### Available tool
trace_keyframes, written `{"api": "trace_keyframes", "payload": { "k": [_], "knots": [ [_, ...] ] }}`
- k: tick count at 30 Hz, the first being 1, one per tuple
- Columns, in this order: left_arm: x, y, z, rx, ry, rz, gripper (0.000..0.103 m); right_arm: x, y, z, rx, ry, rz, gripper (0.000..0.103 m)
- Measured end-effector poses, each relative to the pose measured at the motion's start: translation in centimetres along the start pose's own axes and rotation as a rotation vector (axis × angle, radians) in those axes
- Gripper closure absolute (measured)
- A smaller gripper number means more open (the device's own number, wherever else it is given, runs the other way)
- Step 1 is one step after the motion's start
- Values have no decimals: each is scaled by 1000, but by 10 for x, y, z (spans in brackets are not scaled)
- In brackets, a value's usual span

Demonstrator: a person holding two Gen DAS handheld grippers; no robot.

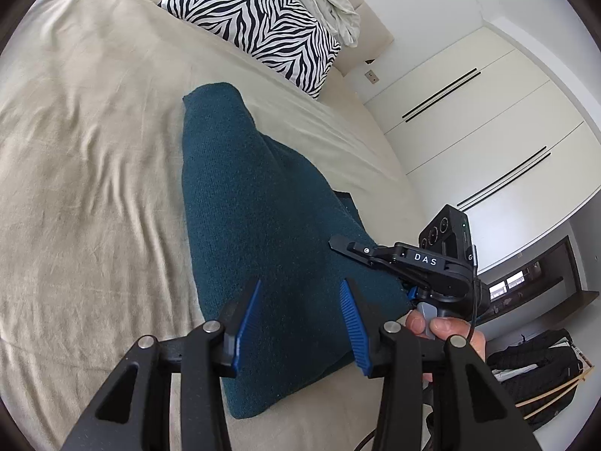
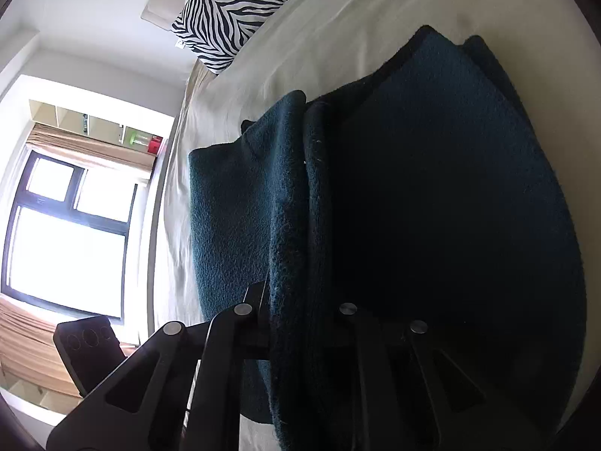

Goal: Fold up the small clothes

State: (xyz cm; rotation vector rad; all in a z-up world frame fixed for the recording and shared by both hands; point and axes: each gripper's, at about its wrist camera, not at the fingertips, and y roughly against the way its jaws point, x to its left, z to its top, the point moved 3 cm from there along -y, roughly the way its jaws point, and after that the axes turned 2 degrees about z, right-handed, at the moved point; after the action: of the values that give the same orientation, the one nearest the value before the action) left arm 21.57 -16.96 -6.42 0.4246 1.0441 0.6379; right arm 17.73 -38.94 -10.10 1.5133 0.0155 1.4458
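Teal knit garment [image 1: 259, 203] on bed [image 1: 94, 150] — left tool [image 1: 300, 319] parted above it (untouched), right tool [image 2: 300, 323] clamping its fold.

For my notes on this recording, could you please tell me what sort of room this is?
Most likely a bedroom: a bed with a beige cover, a zebra-striped pillow at its head, and tall white wardrobe doors alongside.
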Motion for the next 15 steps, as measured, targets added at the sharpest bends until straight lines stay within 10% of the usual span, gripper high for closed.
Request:
{"api": "trace_keyframes", "payload": {
  "k": [15],
  "knots": [
    [-35,-25,-7,32,-135,64,53,-65,93,-8,-178,-35,-42,92]
  ]
}}
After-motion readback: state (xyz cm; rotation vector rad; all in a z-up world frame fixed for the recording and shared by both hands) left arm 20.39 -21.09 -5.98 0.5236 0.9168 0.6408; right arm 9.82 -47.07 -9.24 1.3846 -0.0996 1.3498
